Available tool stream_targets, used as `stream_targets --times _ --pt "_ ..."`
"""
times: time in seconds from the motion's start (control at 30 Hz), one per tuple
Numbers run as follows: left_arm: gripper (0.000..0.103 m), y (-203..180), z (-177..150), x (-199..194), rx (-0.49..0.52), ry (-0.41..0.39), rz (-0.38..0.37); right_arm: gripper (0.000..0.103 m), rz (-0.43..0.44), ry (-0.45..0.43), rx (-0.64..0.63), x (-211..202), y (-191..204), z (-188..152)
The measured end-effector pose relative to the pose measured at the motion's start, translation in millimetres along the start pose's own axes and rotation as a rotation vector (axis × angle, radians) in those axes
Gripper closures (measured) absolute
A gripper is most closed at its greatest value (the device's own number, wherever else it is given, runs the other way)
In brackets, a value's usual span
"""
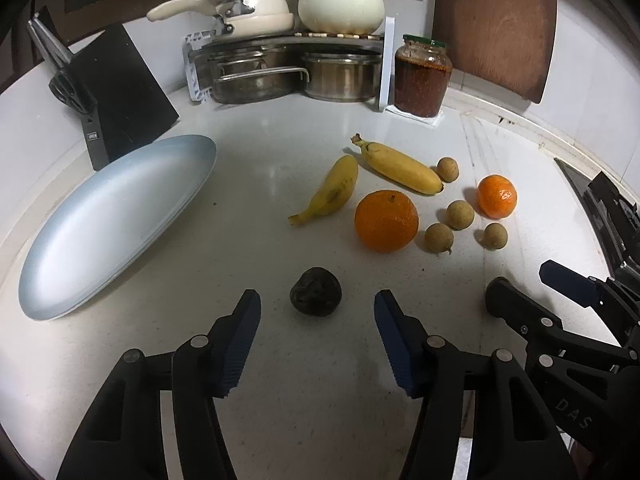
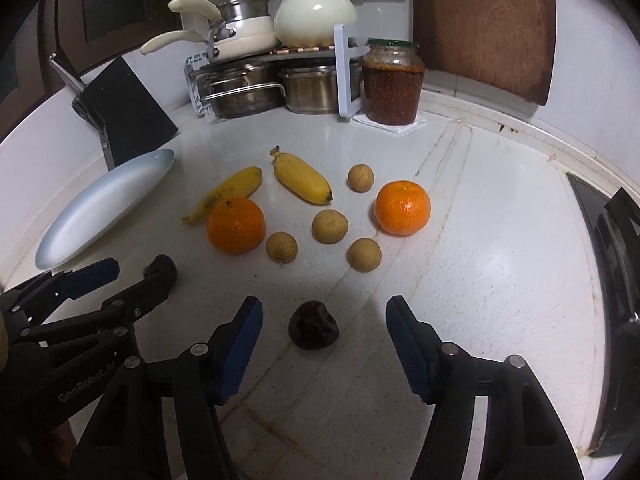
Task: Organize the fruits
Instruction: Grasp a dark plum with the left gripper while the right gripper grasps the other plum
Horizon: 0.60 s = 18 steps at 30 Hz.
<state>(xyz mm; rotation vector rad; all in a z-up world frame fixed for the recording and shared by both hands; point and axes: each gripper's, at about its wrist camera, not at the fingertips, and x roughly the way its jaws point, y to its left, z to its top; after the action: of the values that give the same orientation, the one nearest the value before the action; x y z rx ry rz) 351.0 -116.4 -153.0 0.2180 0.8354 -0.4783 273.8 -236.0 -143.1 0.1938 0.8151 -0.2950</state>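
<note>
Two hand-held grippers hovered over the white tabletop [image 1: 280,420] — the left hand-held gripper [image 1: 317,312] and right hand-held gripper [image 2: 324,320] each stood open around a separate dark wrinkled fruit [image 1: 316,297], pads apart from it, near the scattered oranges [image 1: 386,220].

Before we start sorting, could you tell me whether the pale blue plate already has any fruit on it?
Empty. The pale blue plate shows only its bare surface; both bananas, oranges and the small fruits lie on the counter.
</note>
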Motion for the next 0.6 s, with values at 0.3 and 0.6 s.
stream_targets --times 0.3,0.6 --pt "0.052 -1.5 3.9 15.6 0.000 0.029 0.000 0.052 0.013 0.039 0.017 9.1 -2.2 0.6" --pt "0.070 -1.2 3.9 24.7 -0.007 0.054 0.011 0.069 0.049 0.064 0.011 16.8 -1.6 0.8"
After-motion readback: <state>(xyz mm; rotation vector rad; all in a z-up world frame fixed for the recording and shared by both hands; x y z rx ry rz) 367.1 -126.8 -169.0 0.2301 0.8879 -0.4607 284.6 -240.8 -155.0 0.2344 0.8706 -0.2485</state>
